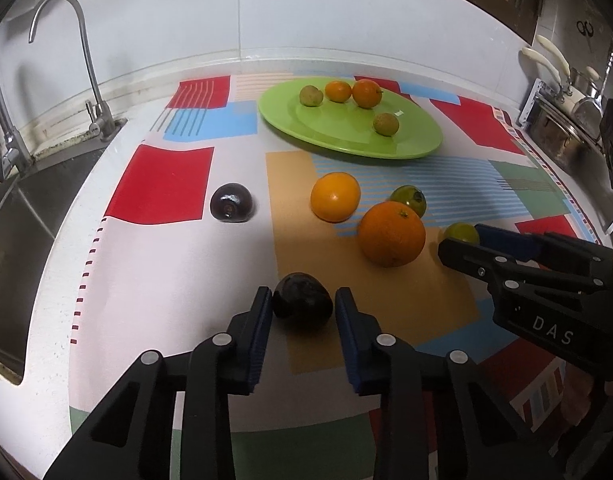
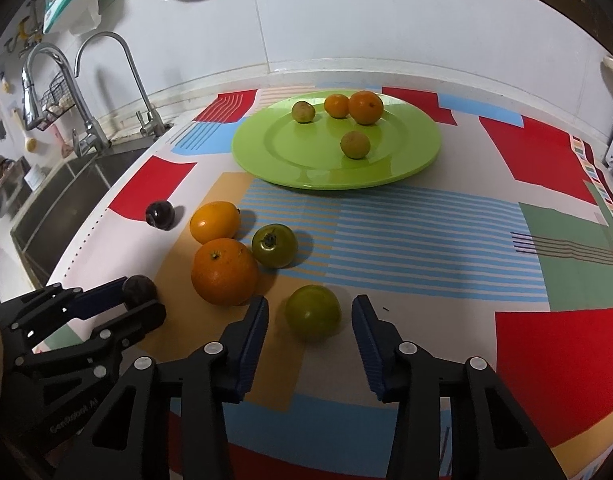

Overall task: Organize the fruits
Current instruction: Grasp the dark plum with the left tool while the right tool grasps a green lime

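My left gripper (image 1: 303,300) sits low over the patterned tablecloth (image 1: 158,264), jaws spread on either side of a dark, wrinkled, roundish fruit (image 1: 302,295) — blue pads just beside it, a sliver of gap on each side, so not clamped as far as I can see. The fruit rests on the cloth at the edge of the tan patch.

My right gripper (image 2: 310,314) is likewise open, its pads bracketing a smooth green round fruit (image 2: 313,311) with clear space on both sides. That fruit lies on the cloth, near the large orange (image 2: 224,271).

Other loose fruit on the cloth: a smaller yellow-orange citrus (image 2: 214,222) just behind the large orange, a dark green tomato-like fruit with a stem cap (image 2: 274,245) touching or nearly touching the large orange on its right, and a glossy dark purple plum (image 1: 231,202) well apart to the left, near a red patch.

The round lime-green plate (image 2: 266,152) stands at the back of the cloth — it holds two small oranges (image 2: 366,107) side by side and two small yellow-green fruits (image 2: 355,144) set apart.

A steel sink with curved taps (image 1: 58,64) is at the left.
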Tool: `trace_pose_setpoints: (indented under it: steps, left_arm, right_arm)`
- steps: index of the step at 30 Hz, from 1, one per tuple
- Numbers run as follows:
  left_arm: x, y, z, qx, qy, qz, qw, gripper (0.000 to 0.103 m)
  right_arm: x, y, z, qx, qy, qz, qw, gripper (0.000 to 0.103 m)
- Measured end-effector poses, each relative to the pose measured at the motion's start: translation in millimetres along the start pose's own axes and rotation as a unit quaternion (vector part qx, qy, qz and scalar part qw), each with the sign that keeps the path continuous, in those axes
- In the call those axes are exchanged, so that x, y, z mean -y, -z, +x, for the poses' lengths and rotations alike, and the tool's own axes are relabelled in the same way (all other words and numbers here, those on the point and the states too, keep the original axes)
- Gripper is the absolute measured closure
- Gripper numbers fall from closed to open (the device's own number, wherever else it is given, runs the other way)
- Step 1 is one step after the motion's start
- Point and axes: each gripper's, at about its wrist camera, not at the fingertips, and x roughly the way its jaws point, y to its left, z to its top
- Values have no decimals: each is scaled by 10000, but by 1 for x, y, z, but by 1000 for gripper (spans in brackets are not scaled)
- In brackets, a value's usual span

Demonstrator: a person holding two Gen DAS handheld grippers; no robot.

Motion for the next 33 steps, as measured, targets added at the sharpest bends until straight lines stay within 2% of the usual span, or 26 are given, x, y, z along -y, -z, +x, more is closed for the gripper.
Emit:
trace_pose_setpoints:
  steps: [6,17,33]
  left_arm:
    - [-2,0,-1,-21,52,3,10000,73]
    - [2,-4,-18,92,152,109,9998,73]
    - [5,-29,-61,596,232,348,9973,73]
  right_arm:
    - [0,2,3,-64,-9,-11,10000,73]
    - [-4,0,-12,46,-95,0,9999,73]
    - [-17,-17,-57,518,-128,-85,9985,73]
